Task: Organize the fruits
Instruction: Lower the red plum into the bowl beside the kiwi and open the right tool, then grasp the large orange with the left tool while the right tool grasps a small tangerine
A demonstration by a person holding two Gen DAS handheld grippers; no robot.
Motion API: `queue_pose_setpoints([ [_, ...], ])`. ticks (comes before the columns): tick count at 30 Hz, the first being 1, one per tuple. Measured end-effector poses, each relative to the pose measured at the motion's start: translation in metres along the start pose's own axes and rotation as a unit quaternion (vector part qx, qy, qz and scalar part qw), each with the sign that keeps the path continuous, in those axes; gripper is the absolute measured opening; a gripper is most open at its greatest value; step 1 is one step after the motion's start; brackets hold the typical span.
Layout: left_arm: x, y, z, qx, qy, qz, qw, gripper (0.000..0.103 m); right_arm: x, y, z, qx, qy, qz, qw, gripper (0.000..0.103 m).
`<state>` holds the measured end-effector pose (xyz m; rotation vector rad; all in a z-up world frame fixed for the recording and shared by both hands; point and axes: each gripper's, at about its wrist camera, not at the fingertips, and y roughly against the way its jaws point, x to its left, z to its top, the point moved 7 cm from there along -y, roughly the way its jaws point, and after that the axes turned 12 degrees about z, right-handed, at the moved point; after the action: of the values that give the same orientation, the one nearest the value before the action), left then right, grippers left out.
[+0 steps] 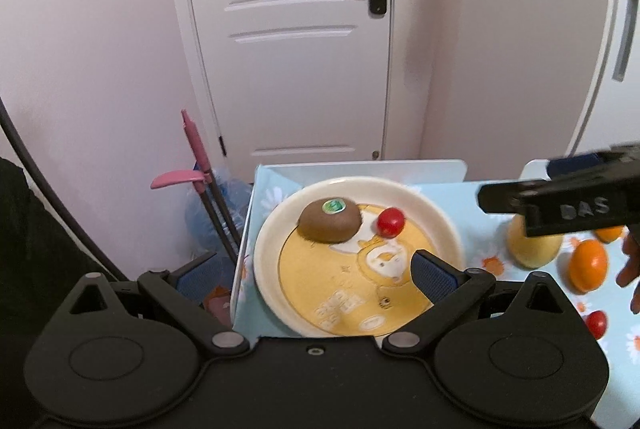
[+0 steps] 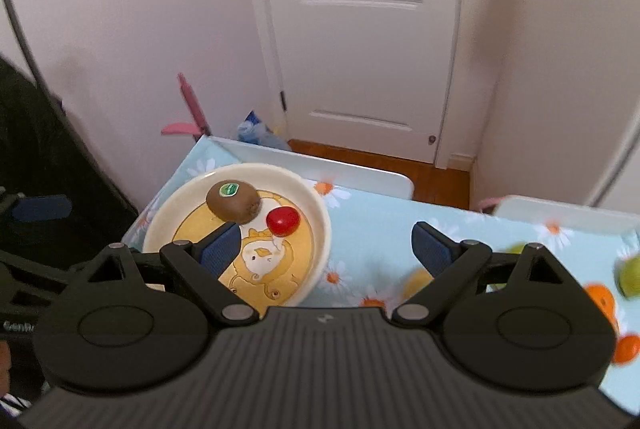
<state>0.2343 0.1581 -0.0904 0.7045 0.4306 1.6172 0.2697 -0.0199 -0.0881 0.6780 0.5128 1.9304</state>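
A cream plate [image 1: 348, 183] [image 2: 260, 171] with a yellow cartoon print holds a brown kiwi [image 1: 330, 221] [image 2: 233, 201] with a green sticker. A red cherry tomato [image 1: 391, 223] [image 2: 283, 221] lies just right of the kiwi. My left gripper [image 1: 316, 277] hangs open over the plate's near left side with nothing between its fingers. My right gripper [image 2: 326, 253] [image 1: 560, 205] stands wide open and empty above the plate's right rim and the cloth. More fruit lies on the table to the right: a yellow fruit [image 1: 534, 249], oranges [image 1: 588, 267] [image 2: 600, 299], a green fruit [image 2: 628, 277] and another tomato [image 1: 596, 323].
The table wears a light-blue daisy cloth [image 2: 380, 221]; its left edge runs close by the plate. White chair backs [image 2: 320, 165] stand at the far edge. A pink-handled broom [image 1: 196, 145] and a blue bag [image 1: 208, 205] sit left of the table, before a white door [image 1: 288, 49].
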Motion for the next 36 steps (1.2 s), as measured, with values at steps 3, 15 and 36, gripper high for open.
queue_pose_setpoints([
  [3,-0.004,0.012,0.004,-0.008,0.006,-0.009,0.9999,0.102,-0.014,0.025,-0.006,-0.005,-0.01,-0.025,1.0,0.103],
  [15,-0.065,0.059,0.01,-0.045,-0.018,-0.029,0.9984,0.102,-0.093,0.113,-0.039,-0.026,-0.036,-0.092,0.995,0.103],
  [36,-0.23,0.068,-0.026,-0.083,-0.036,-0.007,0.9959,0.102,-0.238,0.137,-0.113,-0.013,-0.028,-0.107,0.994,0.103],
])
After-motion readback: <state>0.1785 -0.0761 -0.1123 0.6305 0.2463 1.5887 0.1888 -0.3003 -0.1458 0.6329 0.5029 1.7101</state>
